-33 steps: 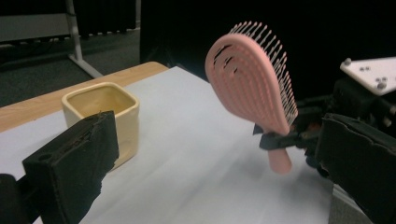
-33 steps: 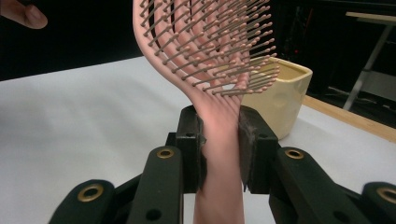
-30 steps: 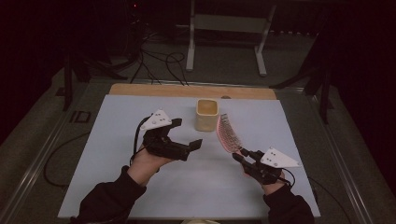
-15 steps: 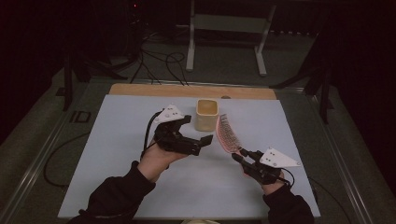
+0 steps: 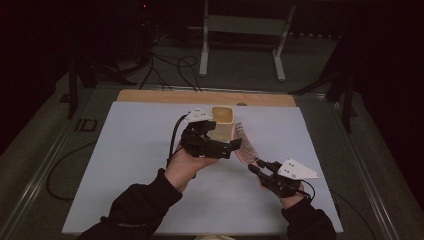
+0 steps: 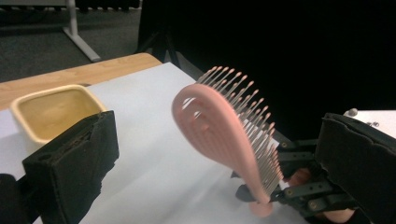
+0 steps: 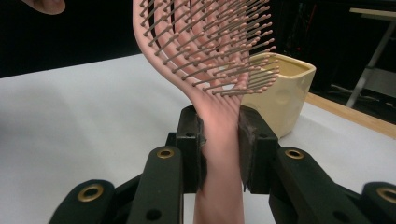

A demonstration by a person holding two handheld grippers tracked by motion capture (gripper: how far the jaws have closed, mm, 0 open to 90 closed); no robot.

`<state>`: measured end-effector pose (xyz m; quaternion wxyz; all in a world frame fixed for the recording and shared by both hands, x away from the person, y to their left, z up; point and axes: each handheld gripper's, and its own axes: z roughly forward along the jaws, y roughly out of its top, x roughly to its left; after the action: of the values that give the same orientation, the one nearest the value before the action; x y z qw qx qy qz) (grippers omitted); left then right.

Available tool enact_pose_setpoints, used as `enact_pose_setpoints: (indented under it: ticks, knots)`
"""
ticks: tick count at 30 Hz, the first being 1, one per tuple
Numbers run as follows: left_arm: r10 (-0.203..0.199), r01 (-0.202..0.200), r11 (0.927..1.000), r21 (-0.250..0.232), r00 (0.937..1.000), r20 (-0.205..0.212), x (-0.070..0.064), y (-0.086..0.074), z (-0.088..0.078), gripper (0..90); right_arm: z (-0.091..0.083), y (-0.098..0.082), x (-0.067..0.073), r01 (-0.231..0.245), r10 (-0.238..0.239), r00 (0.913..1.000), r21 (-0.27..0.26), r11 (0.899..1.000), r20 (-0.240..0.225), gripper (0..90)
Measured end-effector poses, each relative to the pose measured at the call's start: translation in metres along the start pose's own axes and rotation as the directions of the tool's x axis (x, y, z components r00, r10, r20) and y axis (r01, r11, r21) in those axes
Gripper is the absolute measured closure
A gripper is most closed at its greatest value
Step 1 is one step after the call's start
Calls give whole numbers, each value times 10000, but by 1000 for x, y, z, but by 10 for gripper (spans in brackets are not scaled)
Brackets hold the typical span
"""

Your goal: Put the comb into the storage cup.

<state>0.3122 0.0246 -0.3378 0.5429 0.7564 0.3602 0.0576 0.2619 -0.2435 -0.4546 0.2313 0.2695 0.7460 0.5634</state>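
Plainly unlabelled, the pink hairbrush (image 7: pixel 219 56) is clenched by the right tongs (image 7: pixel 219 149); left tongs (image 6: pixel 224 154) gape released.

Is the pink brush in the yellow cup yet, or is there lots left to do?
Not yet. Done: the right gripper is shut on the pink brush handle, lifted off the table. In hand: the left gripper, jaws open, is beside the brush head. Probably left: getting the brush into the empty yellow cup behind it.

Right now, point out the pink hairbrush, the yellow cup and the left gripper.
pink hairbrush (image 7: pixel 219 123), right gripper view, on its handle.
yellow cup (image 5: pixel 222 116), high view, on its rim.
left gripper (image 6: pixel 210 154), left gripper view, between its fingertips.
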Motion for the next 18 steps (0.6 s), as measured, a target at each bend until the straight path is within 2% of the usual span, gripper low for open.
enact_pose_setpoints:
  ticks: [7, 9, 12, 13, 18]
  knots:
    - [-287, 286, 9996, 56, 9996, 47, -8, 2, 16, 11, 0, 0, 0, 33, -33, 10000, 14, 10000, -6, 728]
    - [-317, 316, 9995, -26, 9994, -126, -9, 2, 20, 32, 0, 0, 0, 51, -51, 10000, 29, 10000, 32, 727]
    - [-465, 465, 9989, -28, 9987, -214, -9, 0, 27, 70, 0, 0, 0, 79, -79, 10000, 61, 9999, 46, 728]
    - [-498, 498, 9988, 0, 9986, -177, -9, -1, 29, 89, 1, 0, 1, -30, 30, 10000, 49, 10000, 16, 727]
    - [-738, 740, 9972, 130, 9972, -124, -6, -3, 35, 186, 1, 0, 0, 17, -18, 10000, 55, 10000, 47, 728]
